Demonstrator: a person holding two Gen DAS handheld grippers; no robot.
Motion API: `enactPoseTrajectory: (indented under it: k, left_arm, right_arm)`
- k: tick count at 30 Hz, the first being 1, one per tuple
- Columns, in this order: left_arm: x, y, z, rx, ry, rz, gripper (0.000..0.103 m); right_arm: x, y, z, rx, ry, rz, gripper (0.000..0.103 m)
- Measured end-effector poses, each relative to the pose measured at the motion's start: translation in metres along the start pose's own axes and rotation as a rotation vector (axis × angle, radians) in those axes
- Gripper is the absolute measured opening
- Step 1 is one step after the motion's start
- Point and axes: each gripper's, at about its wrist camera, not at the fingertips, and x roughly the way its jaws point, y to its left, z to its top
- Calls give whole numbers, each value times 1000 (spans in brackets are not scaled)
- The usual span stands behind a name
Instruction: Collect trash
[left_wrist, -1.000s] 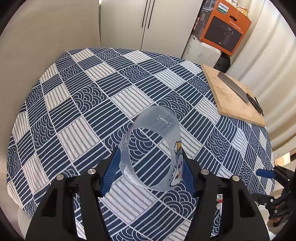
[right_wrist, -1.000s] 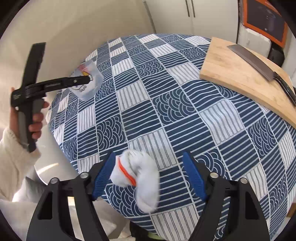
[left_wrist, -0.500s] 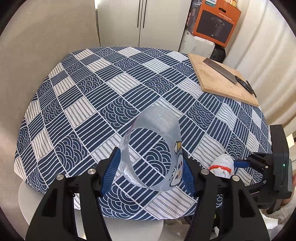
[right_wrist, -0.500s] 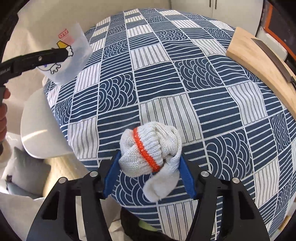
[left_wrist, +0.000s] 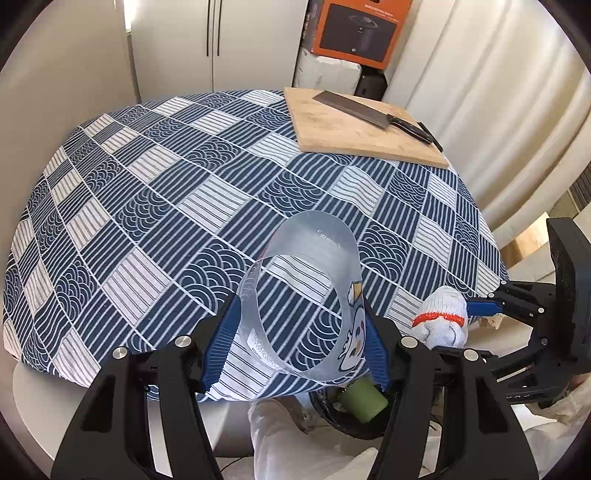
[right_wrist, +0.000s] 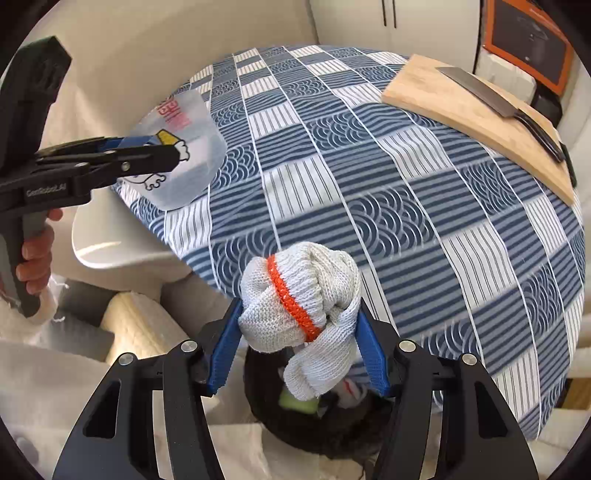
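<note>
Right wrist view: the right gripper (right_wrist: 297, 347) is clenched on a balled white glove (right_wrist: 301, 299) with an orange cuff band; both blue pads press its sides, and a loose finger of the knit hangs down at lower centre of the frame. Directly below that hanging end lies the dark bin (right_wrist: 317, 406), its mouth partly hidden by the glove, with a green roll and some paper visible inside. This vertical relation governs the coming move: judged from the frame, the glove already sits over the bin's opening, so a release would probably drop it in.

Left wrist view: the left gripper (left_wrist: 303, 339) grasps a clear plastic cup (left_wrist: 306, 306) with a printed cartoon, lying on its side between the pads, open mouth toward the camera, long axis pointing away toward the desk (left_wrist: 147, 206). The bin (left_wrist: 351, 410) appears at lower centre-right, below the desk edge and just beyond the right pad; the cup is still over the cloth, not over the bin. The right gripper is therefore the nearer to the bin; the cup would have to travel toward the lower right of this frame.

Upper right, both views: board (left_wrist: 354, 129) with cleaver (left_wrist: 373, 112), well apart from both grippers.
</note>
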Motion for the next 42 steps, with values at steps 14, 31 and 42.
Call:
enactPoseTrajectory:
  k: [14, 31, 42]
  left_arm:
    - [7, -86, -45, 146, 82, -55, 62]
    - [29, -120, -82, 228, 204, -88, 72]
    - [21, -117, -77, 227, 159, -15, 96]
  right_arm:
    - [-30, -15, -79, 34, 28, -47, 55]
    - [-29, -31, -128, 122, 34, -82, 60]
    - [-53, -31, -123, 124, -53, -107, 85]
